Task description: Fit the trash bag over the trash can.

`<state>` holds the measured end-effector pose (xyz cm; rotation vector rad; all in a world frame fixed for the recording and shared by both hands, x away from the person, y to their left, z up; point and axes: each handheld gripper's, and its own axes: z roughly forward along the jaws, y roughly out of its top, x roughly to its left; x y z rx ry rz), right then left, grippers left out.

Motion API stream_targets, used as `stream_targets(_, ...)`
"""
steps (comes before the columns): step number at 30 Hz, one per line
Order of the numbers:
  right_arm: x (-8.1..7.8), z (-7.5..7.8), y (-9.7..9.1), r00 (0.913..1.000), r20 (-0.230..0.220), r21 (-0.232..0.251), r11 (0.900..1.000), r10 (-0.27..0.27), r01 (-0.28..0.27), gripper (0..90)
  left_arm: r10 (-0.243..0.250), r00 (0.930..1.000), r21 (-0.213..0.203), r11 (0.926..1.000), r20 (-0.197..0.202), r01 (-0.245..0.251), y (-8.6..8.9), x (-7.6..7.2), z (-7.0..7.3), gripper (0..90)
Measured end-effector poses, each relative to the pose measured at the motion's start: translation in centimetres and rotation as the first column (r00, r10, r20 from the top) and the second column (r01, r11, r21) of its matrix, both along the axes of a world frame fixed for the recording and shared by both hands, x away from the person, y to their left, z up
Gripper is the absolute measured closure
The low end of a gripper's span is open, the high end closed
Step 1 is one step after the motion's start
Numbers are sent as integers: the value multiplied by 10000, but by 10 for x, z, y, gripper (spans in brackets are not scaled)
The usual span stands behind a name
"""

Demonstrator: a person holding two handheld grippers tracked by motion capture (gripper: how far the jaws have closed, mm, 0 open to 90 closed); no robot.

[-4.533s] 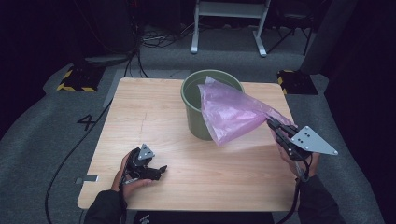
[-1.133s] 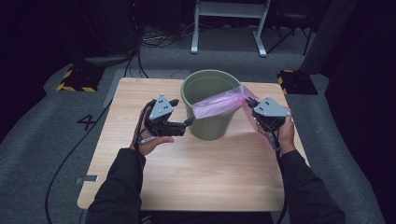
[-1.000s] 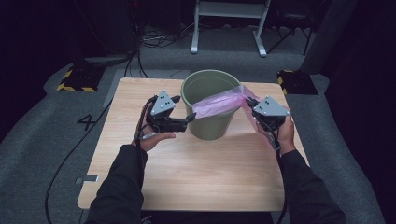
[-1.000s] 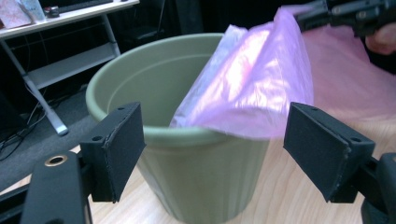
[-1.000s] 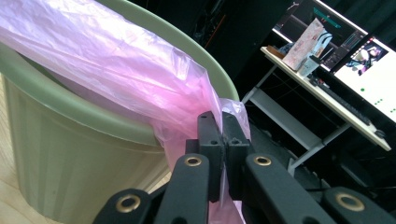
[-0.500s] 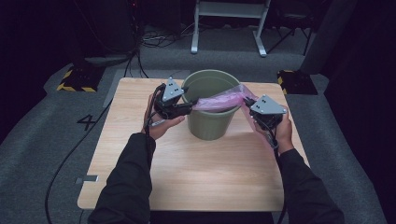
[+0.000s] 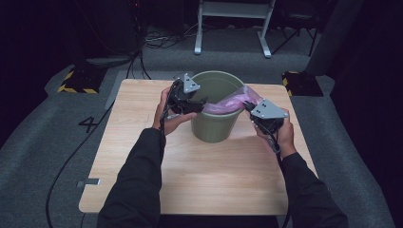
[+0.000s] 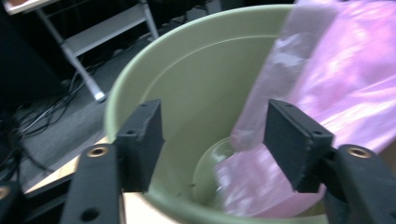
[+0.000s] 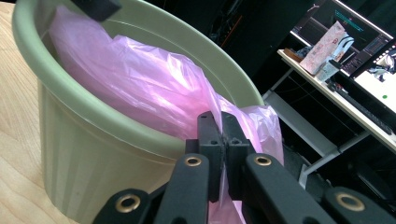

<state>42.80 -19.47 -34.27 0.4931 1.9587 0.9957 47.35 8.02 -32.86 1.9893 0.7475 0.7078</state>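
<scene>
With the right gripper [image 9: 223,154] clamping the pink bag [image 7: 233,100] at the right rim of the green bin [image 7: 216,128] mid-surface, the left gripper [image 8: 215,140], fingers wide and having just been opening, apparently empty, should seize the bag's left edge and pull it over the left rim.

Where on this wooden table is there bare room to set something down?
Bare wood spans the wooden table between the forearms and the near edge, plus the far-left corner. Crowded around the green plastic bin, where the left gripper and right gripper hold the pink plastic bag.

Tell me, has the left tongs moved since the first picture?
Yes. The left tongs went from the table's near-left up to the green bin's left rim.
</scene>
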Motion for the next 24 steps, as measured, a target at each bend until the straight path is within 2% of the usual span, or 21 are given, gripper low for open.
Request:
stream_targets(2, 0, 0, 1, 10000, 30, -62, 10000, -9, 9, 900, -455, 9989, -160, 9988, 128, 457, -2, -5, 4, 357)
stream_targets(5, 0, 0, 1, 10000, 21, -115, 9999, 6, -6, 900, -1160, 9930, -282, 9928, 222, 1166, -8, -12, 9, 338)
stream_targets(8, -1, 1, 2, 10000, 2, -50, 10000, 44, -44, 900, -1642, 9861, -394, 9855, 244, 1651, -16, -18, 13, 324)
stream_targets(12, -3, 3, 5, 9998, -47, 16, 9998, 216, -216, 900, -2149, 9765, -260, 9762, 163, 2153, -28, -23, 14, 322)
stream_targets(17, -5, 4, 13, 9991, -26, -125, 9990, 420, -420, 899, -2501, 9682, -191, 9680, 35, 2501, -36, -24, 13, 326)
stream_targets(19, -7, 4, 16, 9986, -7, -114, 9986, 521, -521, 898, -2475, 9689, -16, 9689, 42, 2475, -40, -24, 13, 356)
stream_targets(20, -7, 5, 18, 9983, -23, -118, 9983, 577, -578, 898, -2365, 9716, 181, 9715, 66, 2363, -42, -24, 12, 368)
stream_targets(24, -11, 7, 23, 9970, 33, -192, 9969, 768, -767, 894, -2211, 9752, 437, 9744, 49, 2207, -41, -21, 10, 545)
